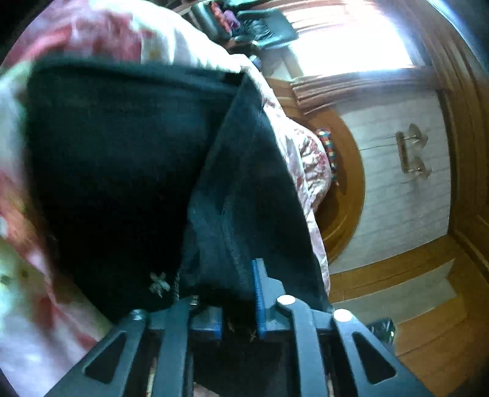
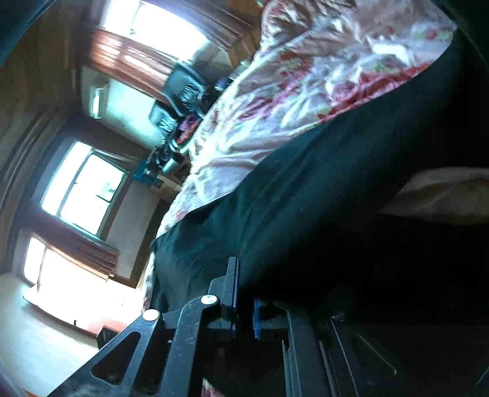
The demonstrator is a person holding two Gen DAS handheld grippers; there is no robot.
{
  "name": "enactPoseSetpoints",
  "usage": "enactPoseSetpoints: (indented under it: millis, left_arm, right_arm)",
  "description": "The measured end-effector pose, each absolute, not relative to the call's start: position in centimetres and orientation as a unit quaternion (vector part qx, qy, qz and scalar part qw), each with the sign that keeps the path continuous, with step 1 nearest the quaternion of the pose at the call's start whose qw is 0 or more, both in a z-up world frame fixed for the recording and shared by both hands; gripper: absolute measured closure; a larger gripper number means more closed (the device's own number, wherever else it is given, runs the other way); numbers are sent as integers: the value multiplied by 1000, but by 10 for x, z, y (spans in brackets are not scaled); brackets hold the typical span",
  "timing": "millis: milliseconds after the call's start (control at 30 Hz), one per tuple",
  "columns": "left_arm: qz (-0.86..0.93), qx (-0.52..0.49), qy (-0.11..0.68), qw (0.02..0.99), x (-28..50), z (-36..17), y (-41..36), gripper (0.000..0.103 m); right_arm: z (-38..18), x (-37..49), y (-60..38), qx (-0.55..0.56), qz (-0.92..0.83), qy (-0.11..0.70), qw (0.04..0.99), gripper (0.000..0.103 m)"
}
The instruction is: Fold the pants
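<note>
Pants (image 1: 128, 171): dark, spread on the floral bedspread (image 1: 61, 36), one edge raised toward me.
Left gripper (image 1: 237, 308): clamped on the pants' near edge, cloth between the blue pads.
Right gripper (image 2: 244, 317): pinched together on dark pants cloth (image 2: 321, 189).
Step, I judge: carrying the fold over.
Doing it well: lift both corners evenly, keep the edge taut, lay it square.

Pants (image 1: 122, 171) on bedspread (image 1: 101, 36); chair (image 1: 266, 27) beyond bed.
</note>
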State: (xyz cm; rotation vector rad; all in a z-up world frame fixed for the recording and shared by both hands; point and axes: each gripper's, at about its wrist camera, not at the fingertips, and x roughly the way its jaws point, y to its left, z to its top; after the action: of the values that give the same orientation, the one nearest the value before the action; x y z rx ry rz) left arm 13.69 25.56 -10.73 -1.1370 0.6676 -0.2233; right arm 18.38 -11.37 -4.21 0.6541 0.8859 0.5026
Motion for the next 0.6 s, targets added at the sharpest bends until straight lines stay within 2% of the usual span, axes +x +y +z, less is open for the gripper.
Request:
enactPoseSetpoints:
  millis: [167,233,267,300,333,533,600]
  left_arm:
    - [-81,-488,254,831,126,-76,270,95]
    - [-68,-463,258,845,128,-73,271,95]
    - [-62,-460,263,846,129,-74,272,95]
    - [-60,-463,265,844,129,-77,273,96]
    - [-60,-467,267,841,128,-81,273,96]
    - [-52,-501,264,823,125,-93,288,96]
    - [-53,-507,261,820,123,-94,289,96]
  right_arm:
    - [-45,158,-94,264,264,405,835,94]
    - [-55,156,-90,269,257,418,829,88]
    - [-62,158,-93,283,243,432,821,71]
    - [-71,160,-100,300,224,441,815,40]
    - [-76,161,-109,320,205,438,814,32]
    - [-76,168,-190,396,118,369,832,35]
    - [-77,175,-219,402,75,363,837,43]
